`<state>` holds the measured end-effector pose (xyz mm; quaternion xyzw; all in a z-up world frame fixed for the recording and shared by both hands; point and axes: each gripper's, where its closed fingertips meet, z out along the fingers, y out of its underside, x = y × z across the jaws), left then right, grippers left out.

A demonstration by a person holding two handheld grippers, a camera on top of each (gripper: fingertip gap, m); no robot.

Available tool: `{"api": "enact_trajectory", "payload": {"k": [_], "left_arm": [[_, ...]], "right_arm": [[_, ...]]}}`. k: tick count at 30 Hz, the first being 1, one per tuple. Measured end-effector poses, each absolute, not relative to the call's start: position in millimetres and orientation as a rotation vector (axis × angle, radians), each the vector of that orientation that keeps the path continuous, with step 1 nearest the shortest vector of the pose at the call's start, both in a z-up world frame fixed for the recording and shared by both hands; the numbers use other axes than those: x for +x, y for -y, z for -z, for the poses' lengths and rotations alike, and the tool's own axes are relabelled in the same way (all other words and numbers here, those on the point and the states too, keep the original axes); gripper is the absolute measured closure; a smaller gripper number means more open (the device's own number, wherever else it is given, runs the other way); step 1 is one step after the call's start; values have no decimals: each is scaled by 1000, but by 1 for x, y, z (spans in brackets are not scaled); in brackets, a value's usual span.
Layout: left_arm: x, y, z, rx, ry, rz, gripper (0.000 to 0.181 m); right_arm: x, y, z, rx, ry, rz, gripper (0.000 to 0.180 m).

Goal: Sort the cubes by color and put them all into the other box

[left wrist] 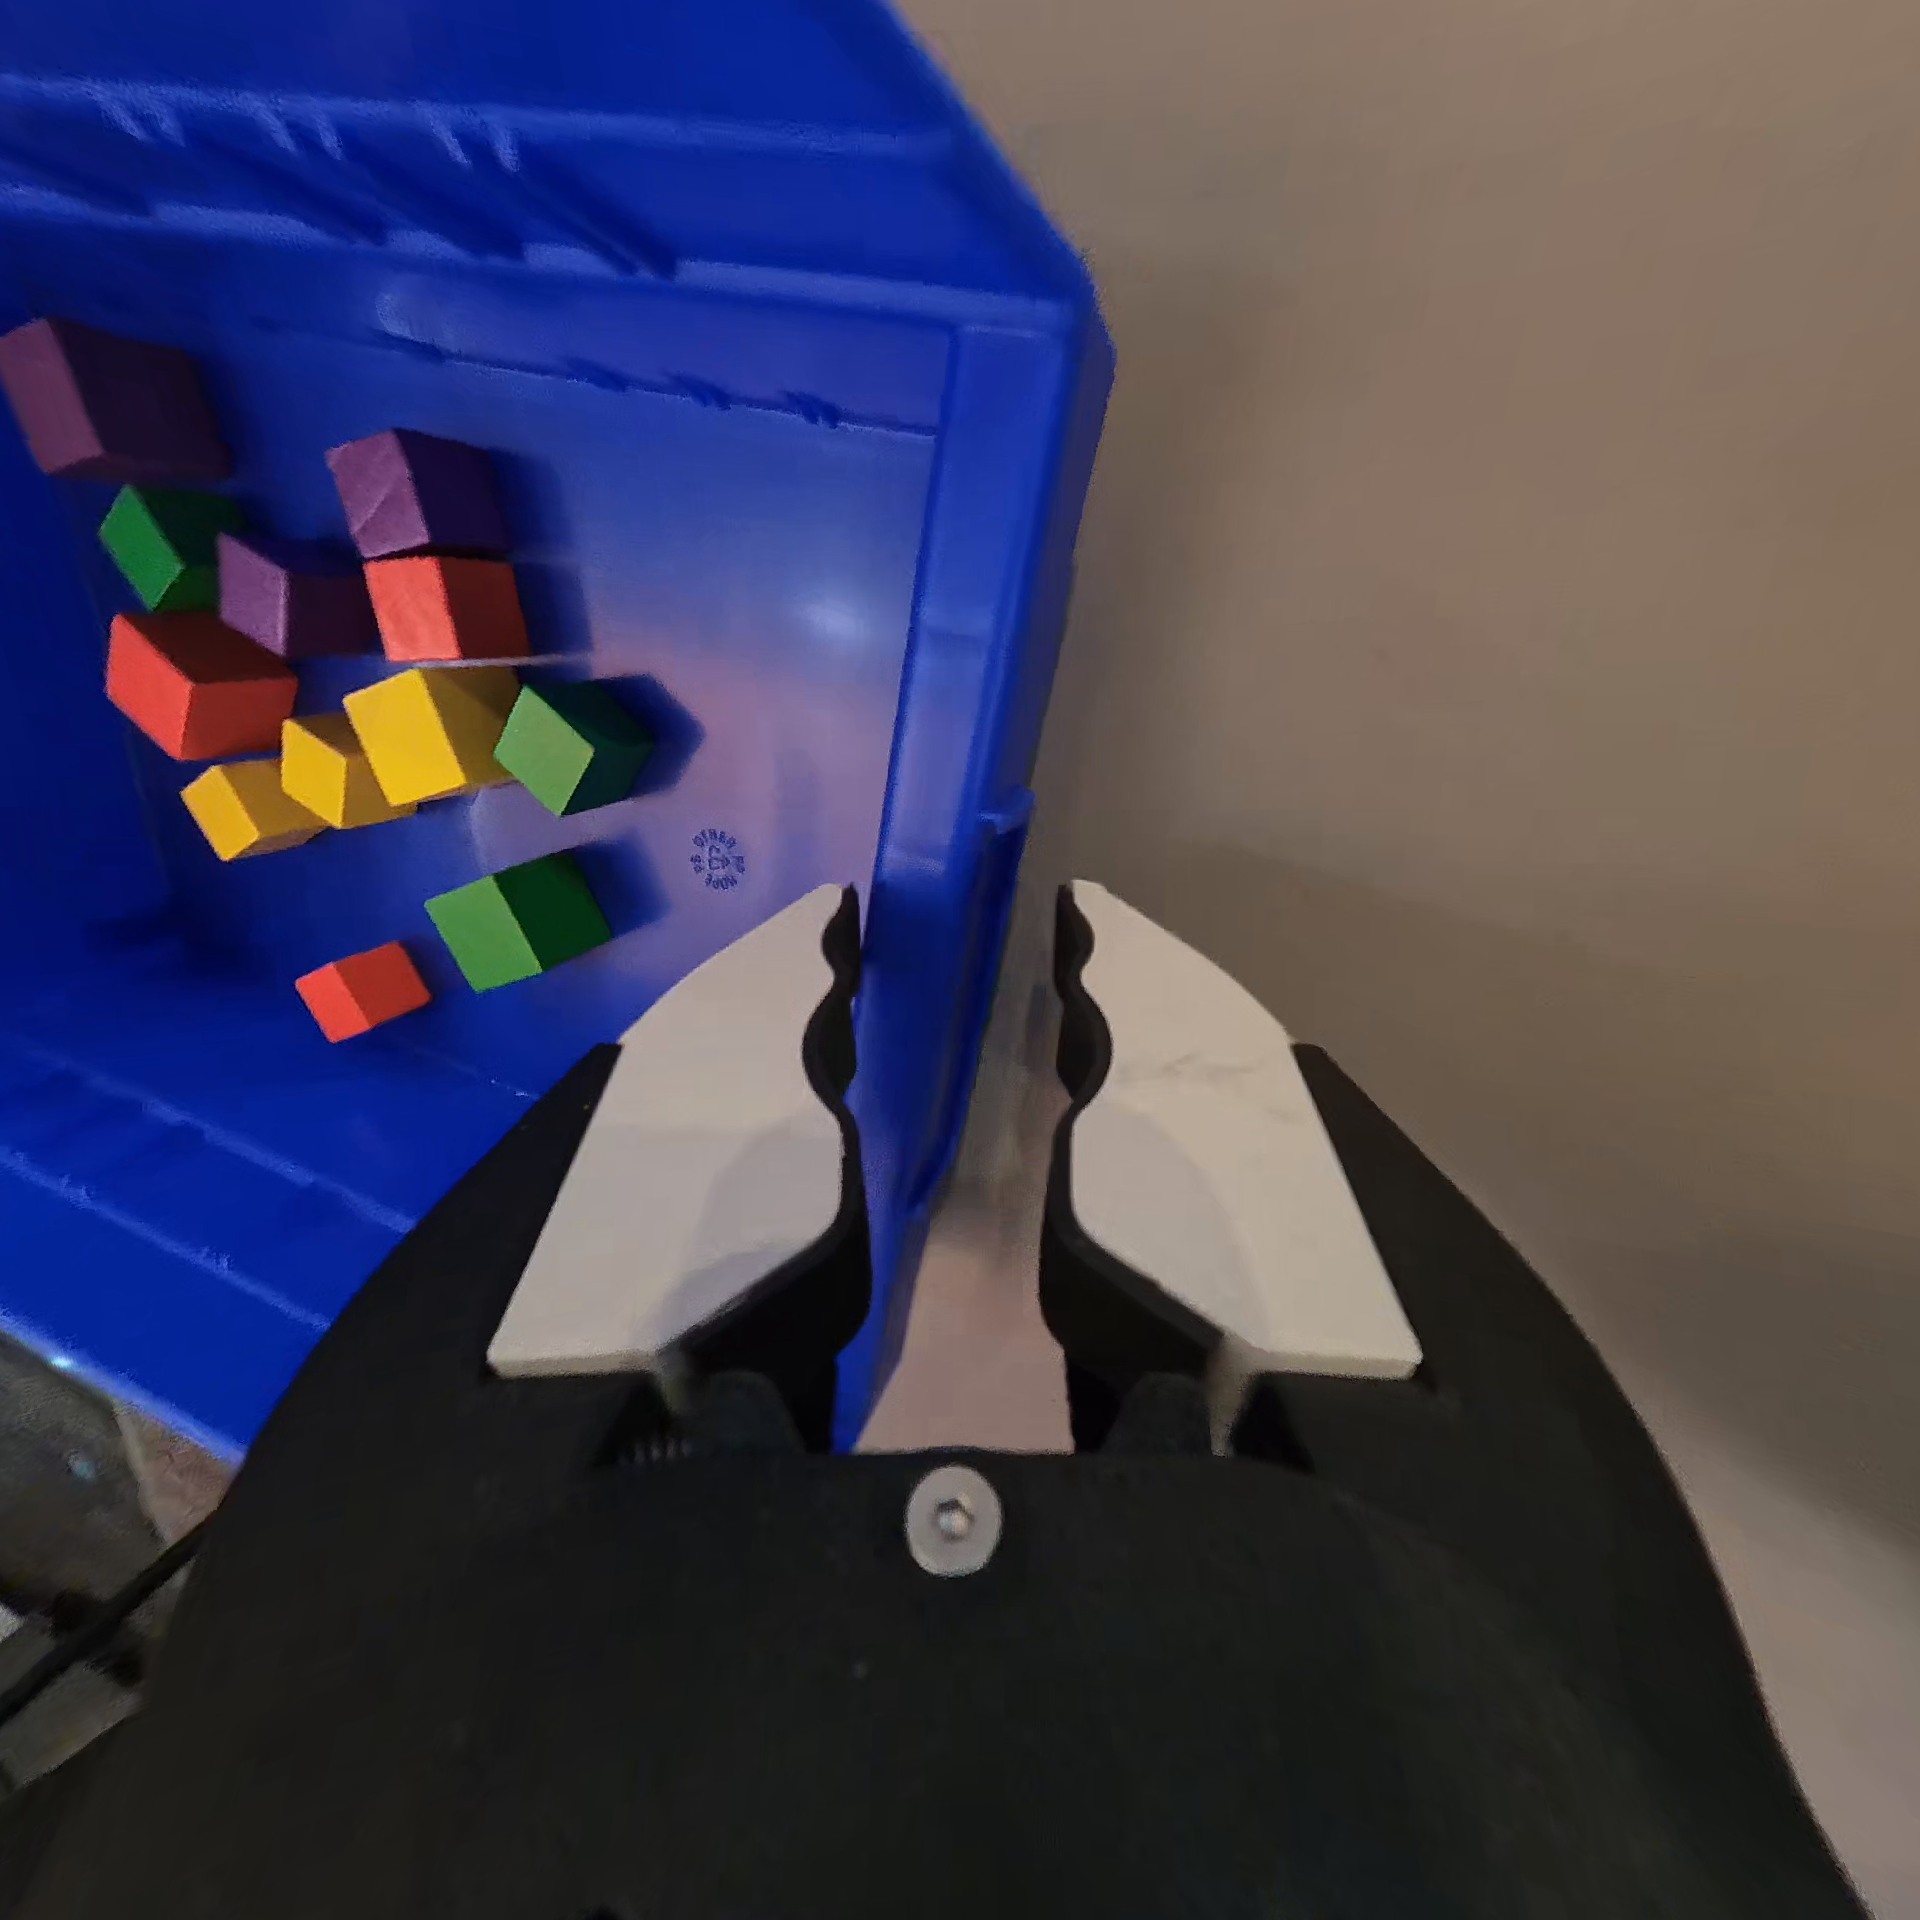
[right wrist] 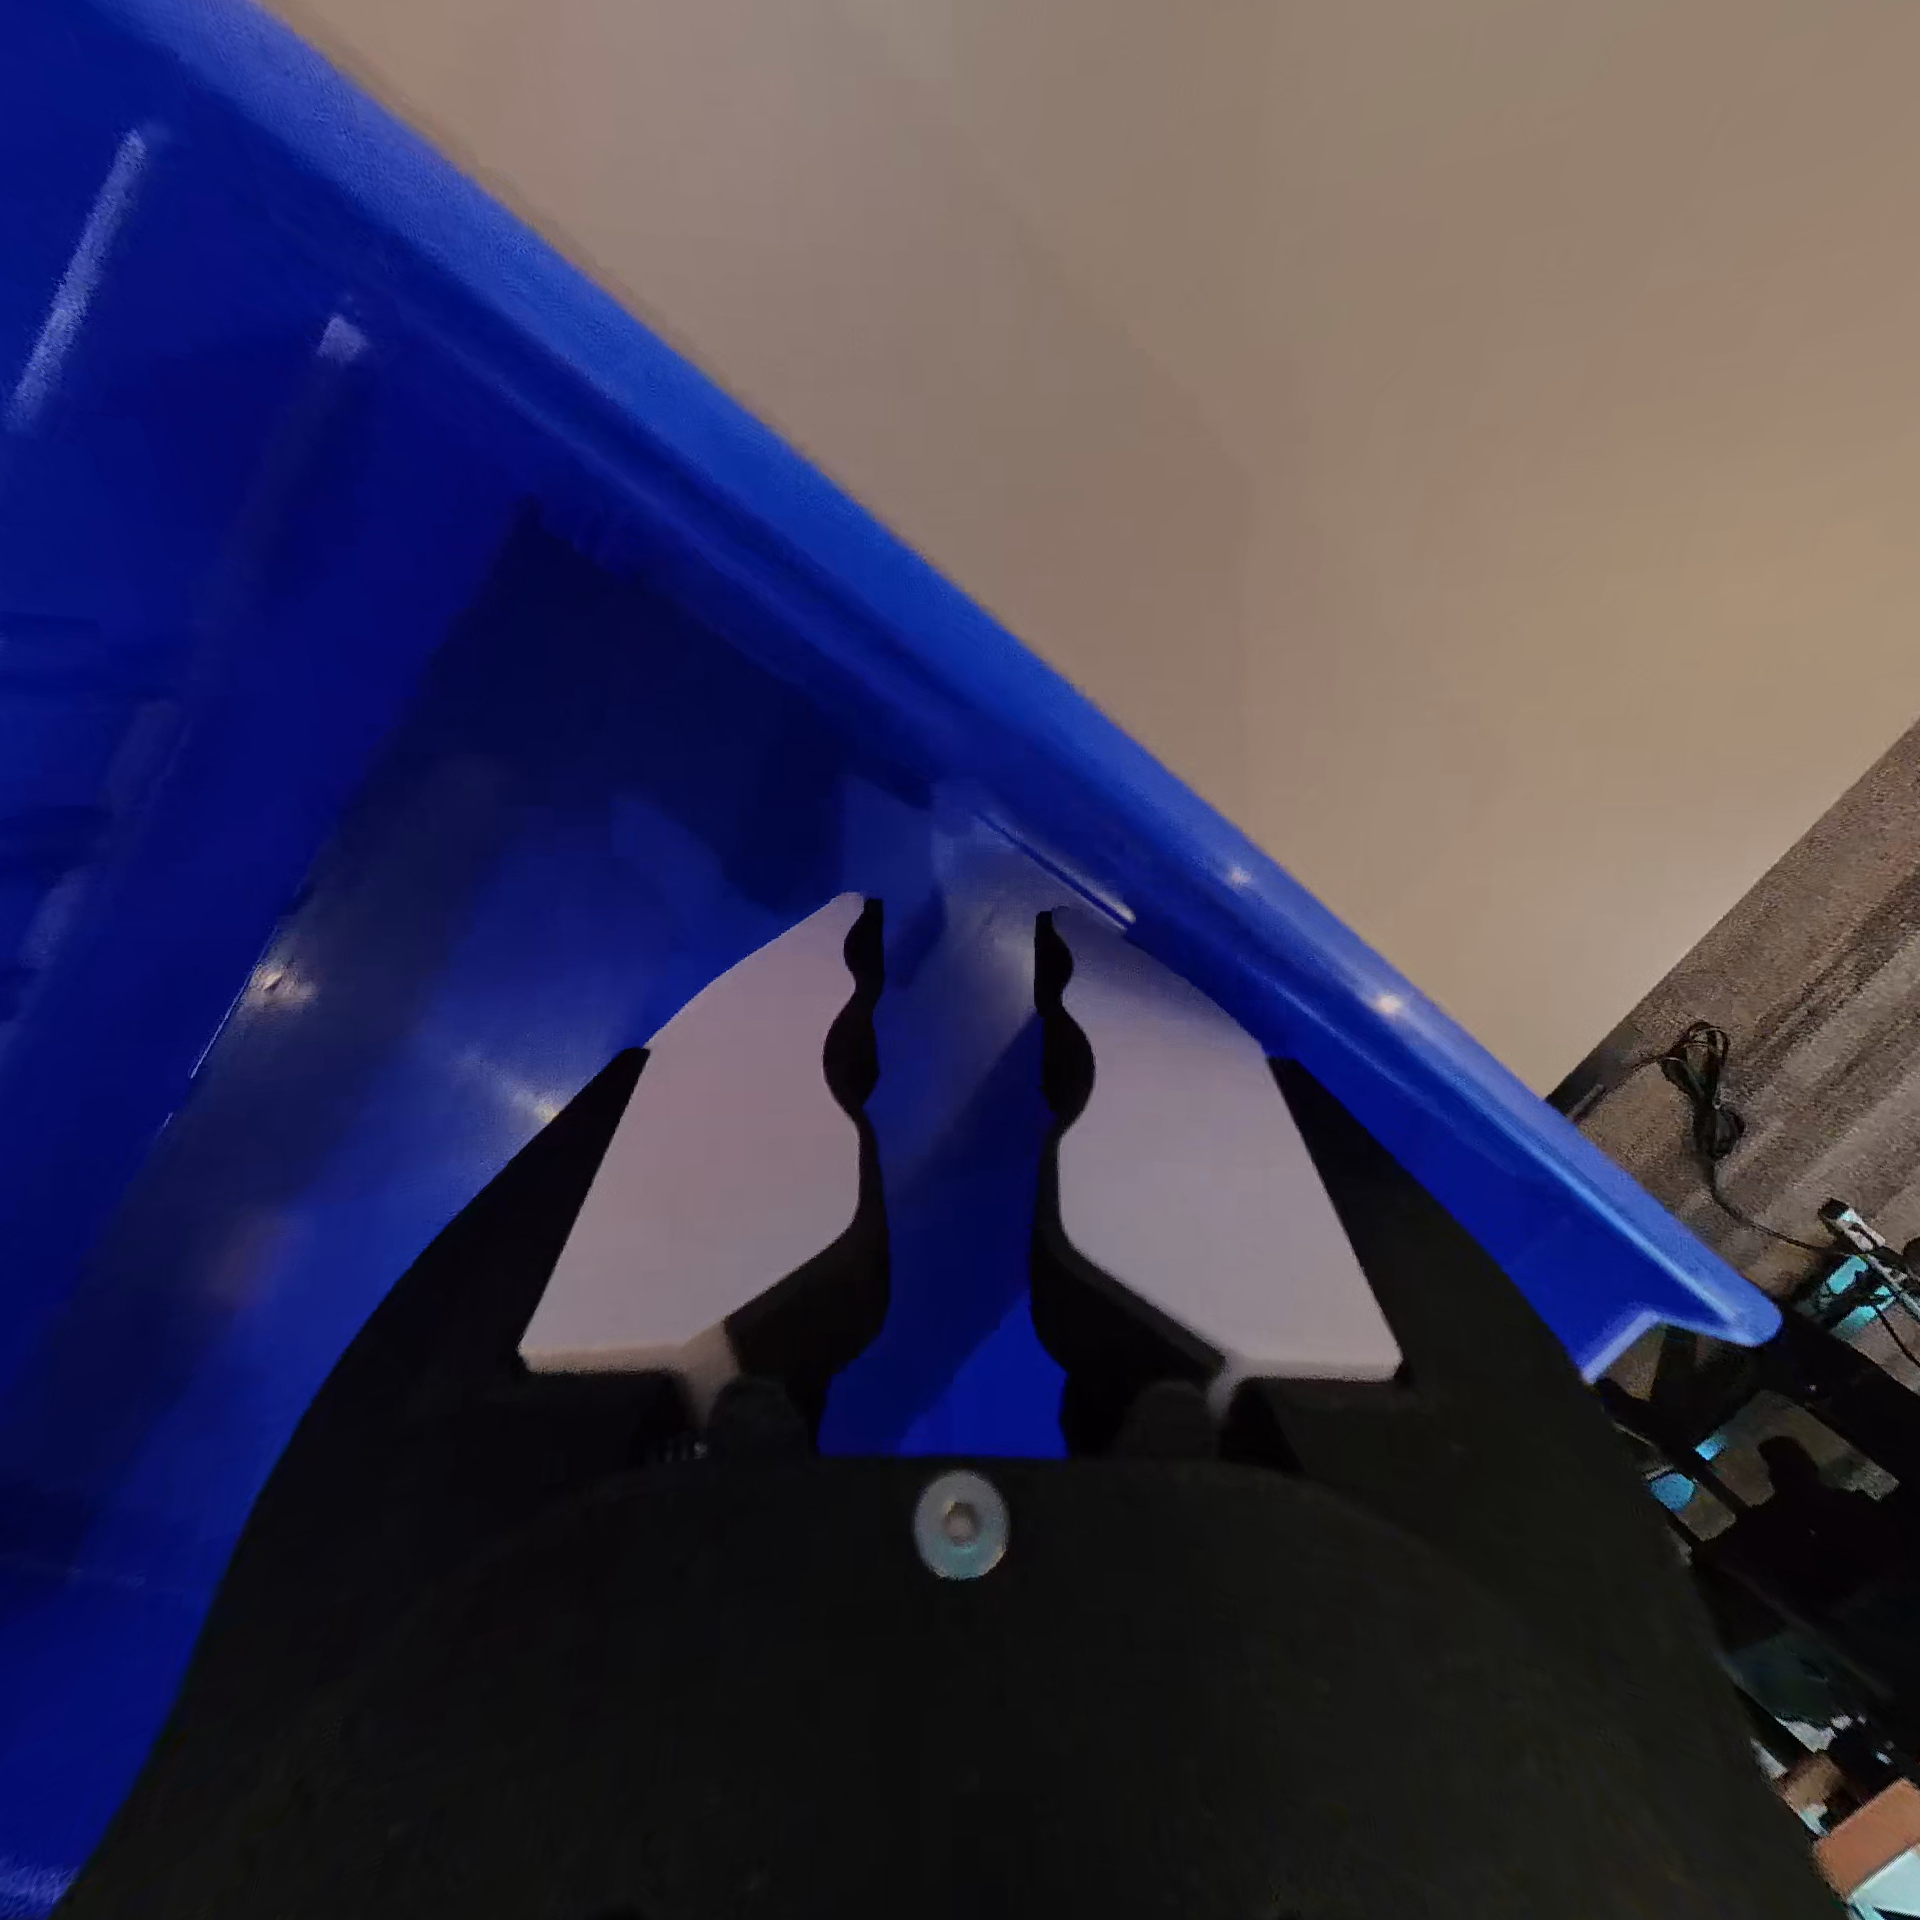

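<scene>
Both pairs of jaws stand a little apart with blue plastic between them. On the left gripper (left wrist: 958, 899), one white finger (left wrist: 727, 1122) lies inside the blue box (left wrist: 727, 499) and the other outside, so the box's right wall and rim run up through the gap. Whether the black pads actually press on that wall cannot be told; a sliver of space shows beside the outer pad. On the right gripper (right wrist: 956, 914), the fingers straddle a thick blue rib or wall section of a blue box (right wrist: 312, 727) just below its rim, again with a modest gap; contact is not clear here either.

Left of the left gripper, on the box floor, the cubes lie mixed. A small red cube (left wrist: 364, 989) is nearest, with a green cube (left wrist: 516, 920) just beside it on the right. Farther in, another green cube (left wrist: 571, 746) touches a row of three yellow cubes (left wrist: 431, 732). Beyond these sit two more red cubes (left wrist: 197, 681), three purple cubes (left wrist: 416, 494) and a third green cube (left wrist: 166, 540), packed close together. Ribbed blue walls rise beyond them.

Right of the box in the left wrist view is a plain beige surface (left wrist: 1507, 520). In the right wrist view the same beige fills the area above the rim, and at the far right edge a grey carpeted floor (right wrist: 1787, 987) shows with a black cable (right wrist: 1704, 1091) and some blurred clutter.
</scene>
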<state>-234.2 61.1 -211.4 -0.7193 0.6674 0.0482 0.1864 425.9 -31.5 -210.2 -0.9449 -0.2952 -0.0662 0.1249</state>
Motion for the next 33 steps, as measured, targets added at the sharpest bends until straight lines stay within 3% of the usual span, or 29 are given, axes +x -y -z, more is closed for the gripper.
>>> {"api": "enact_trajectory", "payload": {"k": [7, 12, 20, 27, 33], "left_arm": [[-214, -26, 171, -1902, -1710, -116, 136], [-182, 12, 162, -1801, -1718, -107, 141], [-108, 64, 175, -1669, -1800, 29, 142], [-58, 90, 181, -1587, -1843, 113, 142], [-34, 98, 189, -1554, -1872, 156, 144]], "right_arm": [[411, 68, 174, -2655, 931, 60, 128], [386, 159, 144, -2461, 1380, -60, 105], [380, 285, 134, -2444, 1610, -157, 110], [402, 297, 183, -2483, 1711, 27, 117], [397, 288, 208, -2414, 1782, -37, 147]]}}
